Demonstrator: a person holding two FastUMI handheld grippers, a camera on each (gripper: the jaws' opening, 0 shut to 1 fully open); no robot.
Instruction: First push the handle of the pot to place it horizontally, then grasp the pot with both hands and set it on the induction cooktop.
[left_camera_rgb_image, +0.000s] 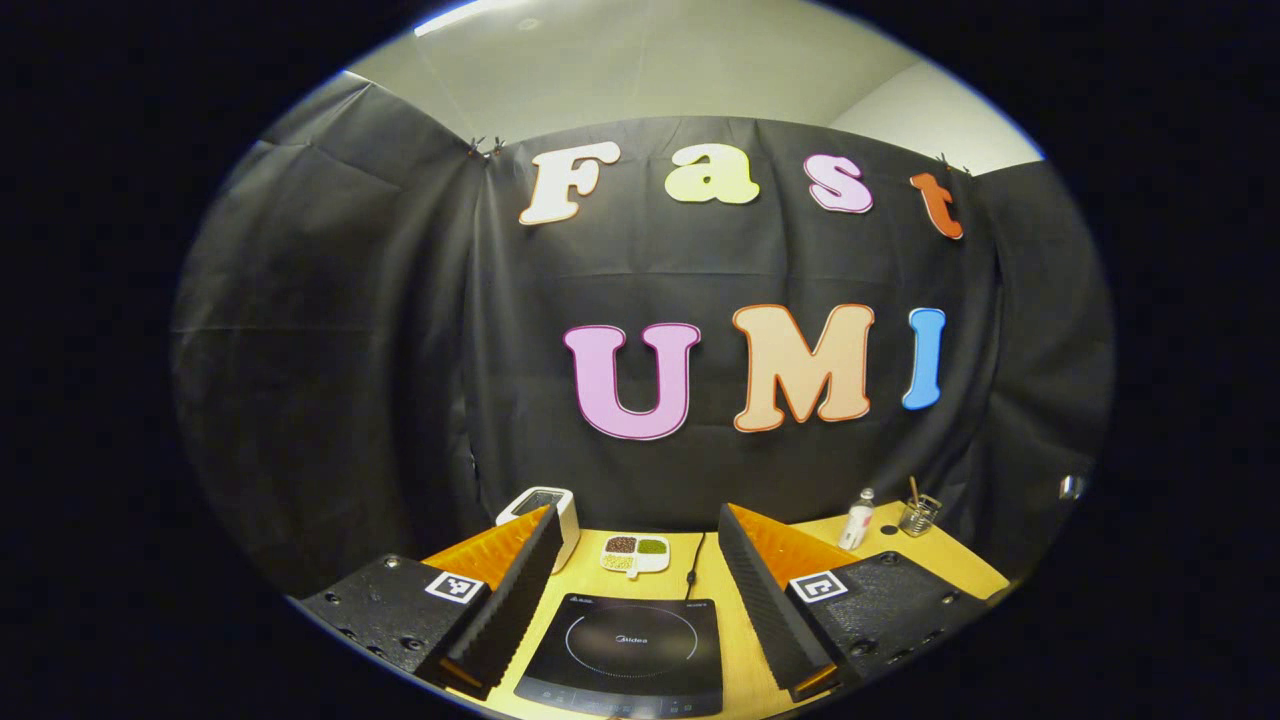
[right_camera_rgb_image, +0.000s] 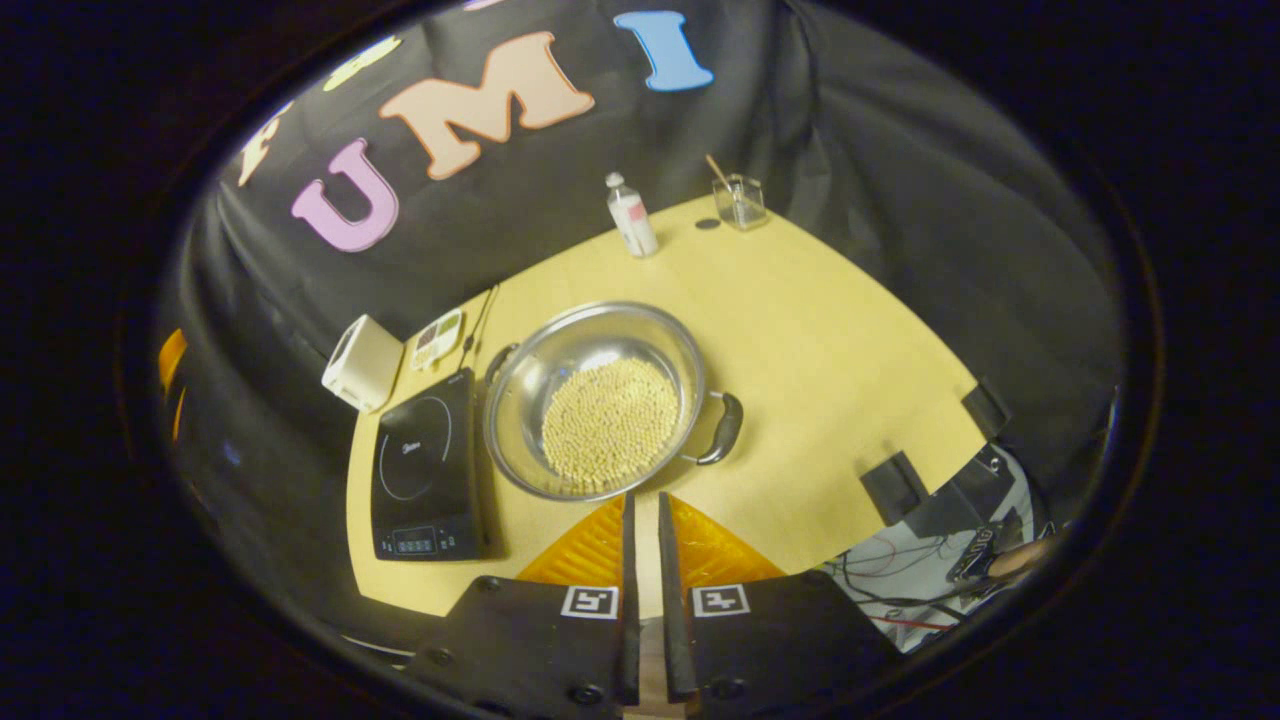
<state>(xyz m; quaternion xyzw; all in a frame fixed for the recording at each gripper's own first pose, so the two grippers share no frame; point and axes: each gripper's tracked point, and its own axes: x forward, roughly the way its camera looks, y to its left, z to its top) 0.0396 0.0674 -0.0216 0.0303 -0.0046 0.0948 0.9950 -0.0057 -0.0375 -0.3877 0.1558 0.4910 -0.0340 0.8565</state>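
In the left gripper view, the left gripper (left_camera_rgb_image: 640, 600) stands wide open and empty, the induction cooktop (left_camera_rgb_image: 628, 655) lying between its jaws. In the right gripper view, the right gripper (right_camera_rgb_image: 645, 520) is nearly closed, holding nothing; the pot (right_camera_rgb_image: 595, 400) sits just ahead of its tips, seemingly untouched, handle (right_camera_rgb_image: 724, 428) ahead-right.

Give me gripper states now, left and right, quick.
Left gripper: open, holding nothing, above the induction cooktop.
Right gripper: nearly closed, narrow gap, nothing between the fingers, just short of the pot.
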